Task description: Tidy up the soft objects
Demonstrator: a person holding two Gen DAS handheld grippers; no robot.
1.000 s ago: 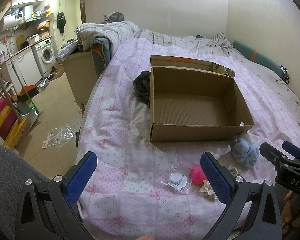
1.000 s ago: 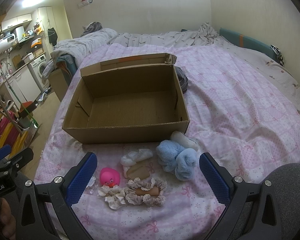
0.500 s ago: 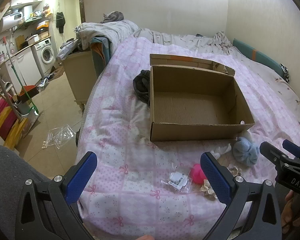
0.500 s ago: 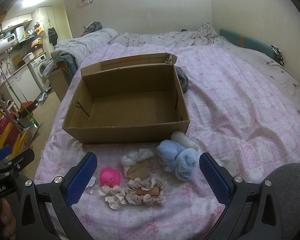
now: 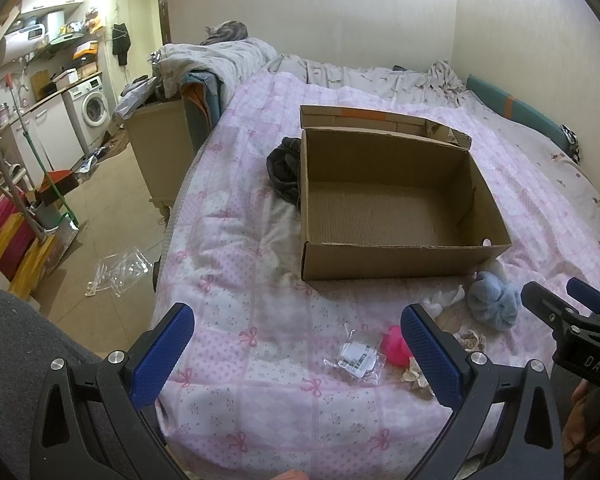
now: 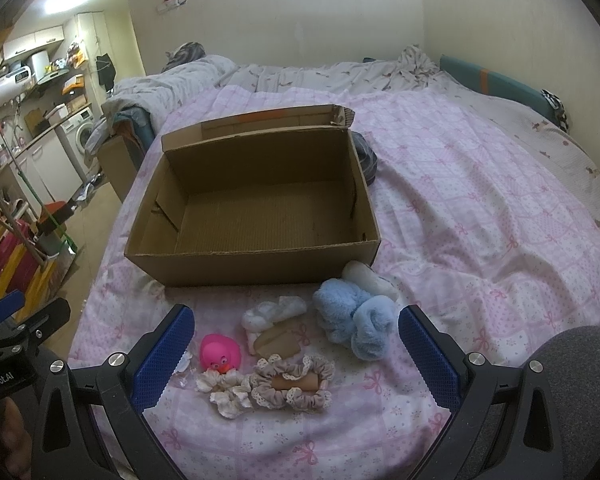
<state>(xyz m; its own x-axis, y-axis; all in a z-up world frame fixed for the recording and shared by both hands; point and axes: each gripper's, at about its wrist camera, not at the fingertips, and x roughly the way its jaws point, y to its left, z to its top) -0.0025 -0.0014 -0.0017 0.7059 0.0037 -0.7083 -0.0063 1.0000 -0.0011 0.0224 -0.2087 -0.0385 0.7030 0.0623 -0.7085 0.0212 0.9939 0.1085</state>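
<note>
Soft items (image 6: 356, 322) lie before empty box (image 6: 256, 216); both grippers (image 6: 296, 346) (image 5: 296, 344) spread, holding nothing; advise descending squarely over one item

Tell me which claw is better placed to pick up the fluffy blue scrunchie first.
Probably the right claw: the blue scrunchie lies between its open fingers. From the left claw, it sits off to the side.

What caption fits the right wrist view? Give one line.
Open right gripper hovers over scrunchies, pink duck and an empty cardboard box.
</note>
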